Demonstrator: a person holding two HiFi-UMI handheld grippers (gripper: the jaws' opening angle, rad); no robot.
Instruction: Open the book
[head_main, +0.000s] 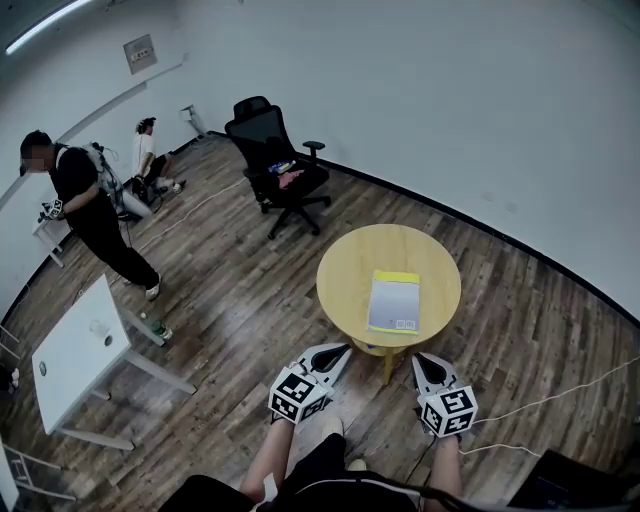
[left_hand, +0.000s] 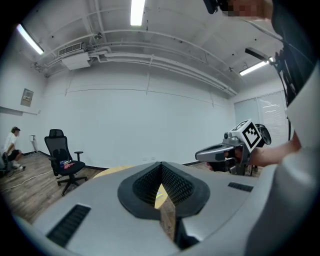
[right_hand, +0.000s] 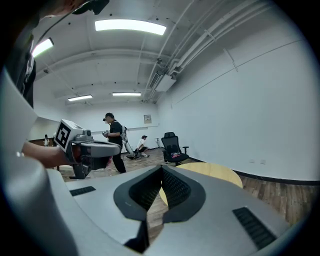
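Observation:
A closed book (head_main: 394, 302) with a pale cover and a yellow strip along its far edge lies on the round wooden table (head_main: 345, 270), toward the near side. My left gripper (head_main: 338, 352) hovers just short of the table's near edge, left of the book, its jaws shut with nothing between them. My right gripper (head_main: 424, 360) hangs level with it to the right of the book, also shut and empty. In the left gripper view the pads (left_hand: 161, 165) meet, with the table (left_hand: 115, 171) beyond. The right gripper view shows the same closed jaws (right_hand: 161, 169) before the table (right_hand: 215, 172).
A black office chair (head_main: 280, 165) stands beyond the table near the wall. A white table (head_main: 80, 350) is at the left. One person (head_main: 90, 205) stands at far left and another (head_main: 148, 150) sits on the floor. A white cable (head_main: 540, 405) runs across the floor at right.

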